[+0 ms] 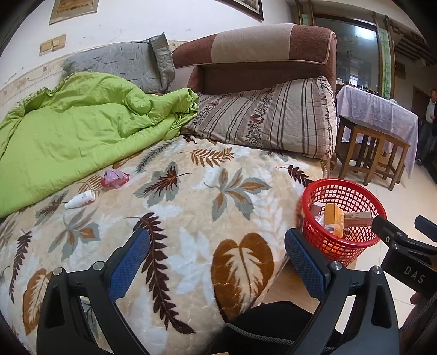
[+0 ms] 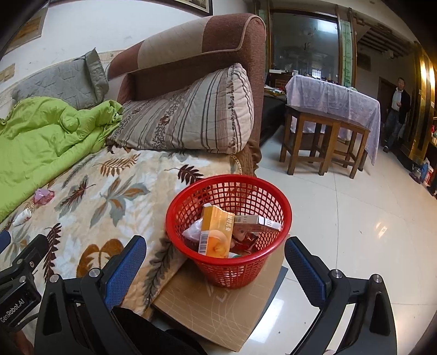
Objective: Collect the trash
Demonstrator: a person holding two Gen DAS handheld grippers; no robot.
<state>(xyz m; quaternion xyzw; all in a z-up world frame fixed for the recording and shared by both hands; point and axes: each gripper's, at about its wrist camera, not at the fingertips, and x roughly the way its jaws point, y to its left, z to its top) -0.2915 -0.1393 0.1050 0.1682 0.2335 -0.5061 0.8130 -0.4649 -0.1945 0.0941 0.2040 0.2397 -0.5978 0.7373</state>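
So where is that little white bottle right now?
The white bottle lies on its side on the leaf-patterned blanket, at the left of both views, beside the crumpled pink wrapper and the green quilt's edge.

Green quilt [image 1: 82, 131] beside striped pillow [image 1: 273, 120] on leaf-print blanket [image 1: 191, 218]

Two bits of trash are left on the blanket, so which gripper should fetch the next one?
Probably the left gripper: open, over the blanket, facing the white bottle and pink wrapper. The right gripper faces the red basket.

white wall [image 1: 142, 24] | brown sofa [image 2: 191, 49] | glossy tiled floor [image 2: 368, 232] | cloth-draped table [image 2: 336, 95]
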